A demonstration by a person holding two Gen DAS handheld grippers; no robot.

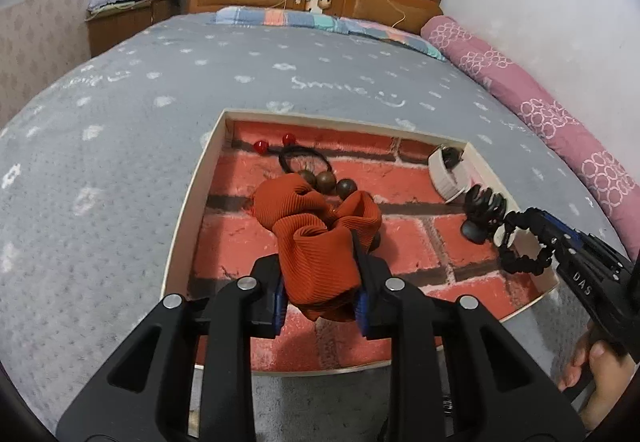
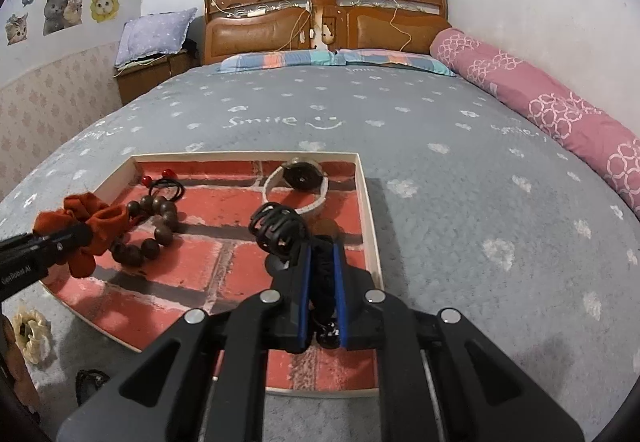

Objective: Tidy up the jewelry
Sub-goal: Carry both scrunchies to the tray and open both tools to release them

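Note:
A shallow tray with a red brick-pattern floor lies on the bed; it also shows in the right wrist view. My left gripper is shut on an orange scrunchie, held just over the tray; the scrunchie also shows in the right wrist view. My right gripper is shut on a black beaded string with a black claw clip at its end, over the tray's right part; it shows in the left wrist view. A brown wooden bead bracelet, a black hair tie with red beads and a white-strapped watch lie in the tray.
The grey patterned bedspread surrounds the tray. A rolled pink quilt runs along the right wall. A cream flower accessory and a dark item lie on the bed left of the tray's near edge. The wooden headboard is far behind.

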